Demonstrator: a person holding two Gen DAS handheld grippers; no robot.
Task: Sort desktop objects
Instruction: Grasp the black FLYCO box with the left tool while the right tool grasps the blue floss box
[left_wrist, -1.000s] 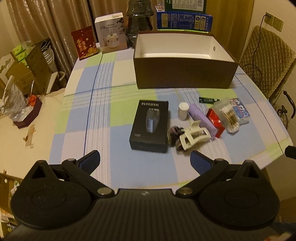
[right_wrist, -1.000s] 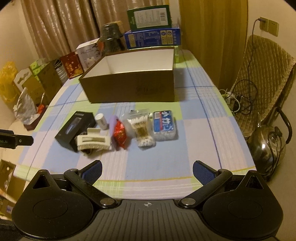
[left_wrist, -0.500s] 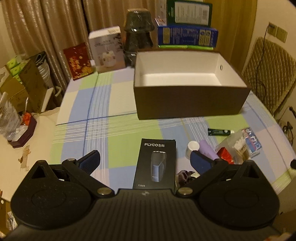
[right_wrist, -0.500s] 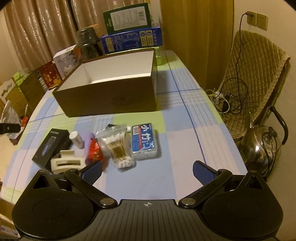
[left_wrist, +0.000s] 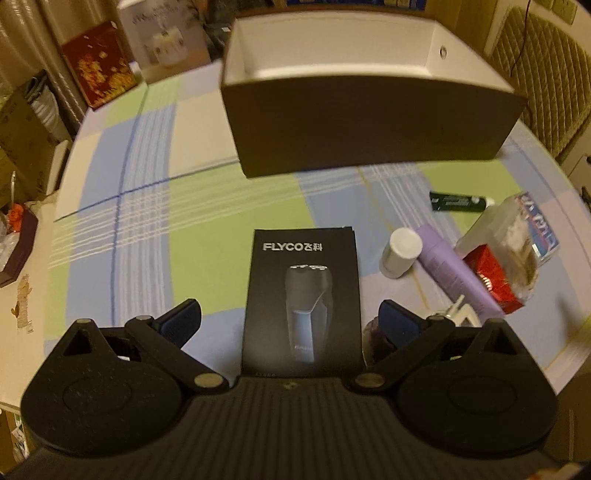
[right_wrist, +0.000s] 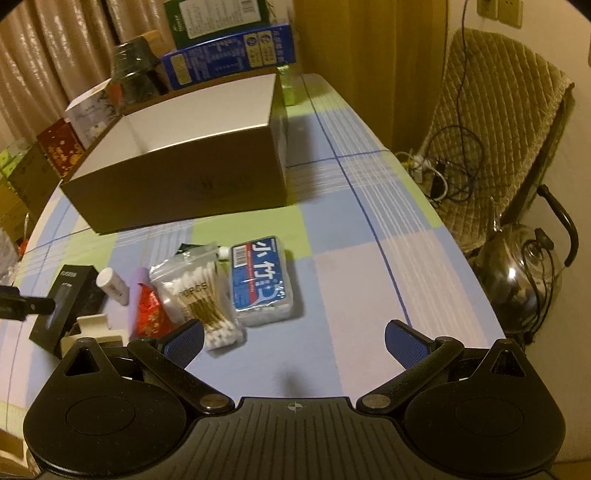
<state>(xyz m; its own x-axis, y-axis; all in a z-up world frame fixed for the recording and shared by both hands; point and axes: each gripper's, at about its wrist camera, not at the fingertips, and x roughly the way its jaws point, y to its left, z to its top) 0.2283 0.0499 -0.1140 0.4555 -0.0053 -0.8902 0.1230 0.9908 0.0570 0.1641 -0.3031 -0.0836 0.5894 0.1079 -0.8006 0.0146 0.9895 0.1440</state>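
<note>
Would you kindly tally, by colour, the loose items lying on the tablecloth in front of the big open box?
Black: 1, shaver box
White or cream: 2, small bottle, hair clip
Purple: 1, tube
Red: 1, packet
Clear: 1, cotton swab bag
Blue: 1, floss pick pack
Dark green: 1, tube
Total: 8

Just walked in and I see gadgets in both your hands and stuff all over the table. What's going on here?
A person is sorting small desktop items with a hand-held gripper in each hand. The left hand-held gripper is open and straddles the black shaver box, which lies flat on the tablecloth, not yet gripped. The right hand-held gripper is open over bare cloth, beside the cotton swab bag and blue packet. The large open box behind them shows nothing inside in the part visible.
</note>
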